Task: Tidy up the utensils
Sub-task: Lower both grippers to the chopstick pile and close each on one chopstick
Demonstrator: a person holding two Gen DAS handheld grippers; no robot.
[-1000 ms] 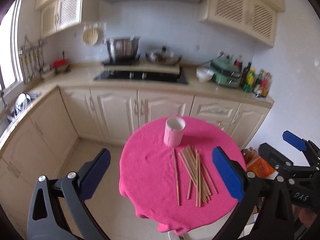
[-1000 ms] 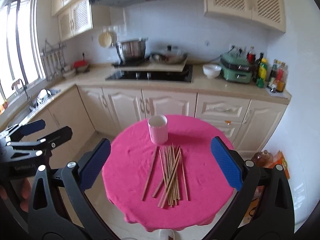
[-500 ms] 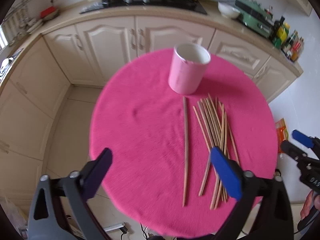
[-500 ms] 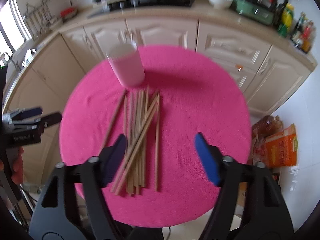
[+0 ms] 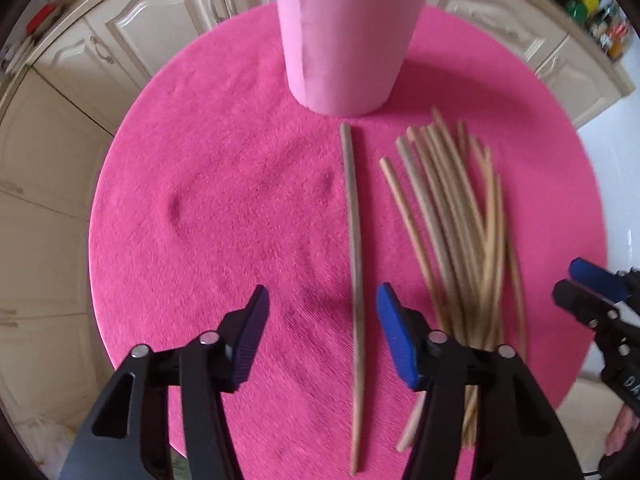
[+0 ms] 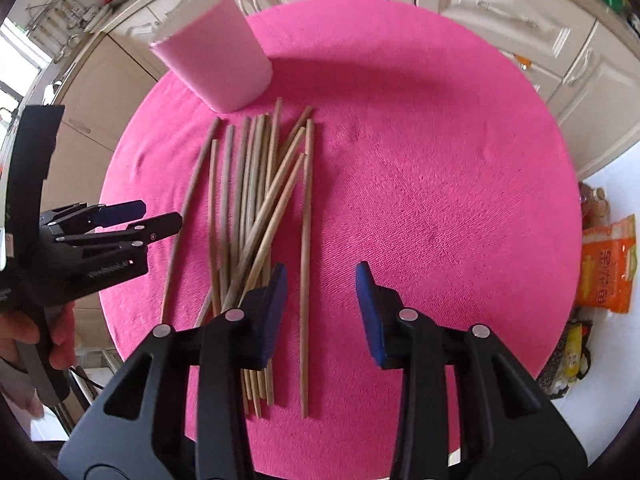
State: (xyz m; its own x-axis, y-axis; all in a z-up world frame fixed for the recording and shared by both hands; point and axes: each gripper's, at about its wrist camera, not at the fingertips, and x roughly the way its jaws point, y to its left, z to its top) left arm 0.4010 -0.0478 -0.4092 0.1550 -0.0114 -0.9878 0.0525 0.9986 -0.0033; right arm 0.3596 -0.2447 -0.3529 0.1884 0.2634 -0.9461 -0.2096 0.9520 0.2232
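Observation:
A round table under a pink cloth (image 5: 200,200) bears a pale pink cup (image 5: 344,40) at the back. A pile of wooden chopsticks (image 5: 452,220) lies in front of the cup. One chopstick (image 5: 354,240) lies apart to the left of the pile. My left gripper (image 5: 322,300) points down over it, jaws closing, the stick between them near the right pad, untouched. In the right wrist view the cup (image 6: 216,52) and pile (image 6: 248,208) show. My right gripper (image 6: 322,276) is closing around the rightmost chopstick (image 6: 306,260), pads not touching it.
Cream kitchen cabinets (image 6: 500,20) ring the table at the back and left. An orange packet (image 6: 606,268) and bags lie on the floor to the right. Bottles (image 5: 600,12) stand on the counter. A hand (image 6: 24,340) holds the left gripper (image 6: 132,220).
Both grippers have dropped from high above down close to the table and tipped downward. Their jaws have narrowed from wide open. Chopsticks and cup have not moved.

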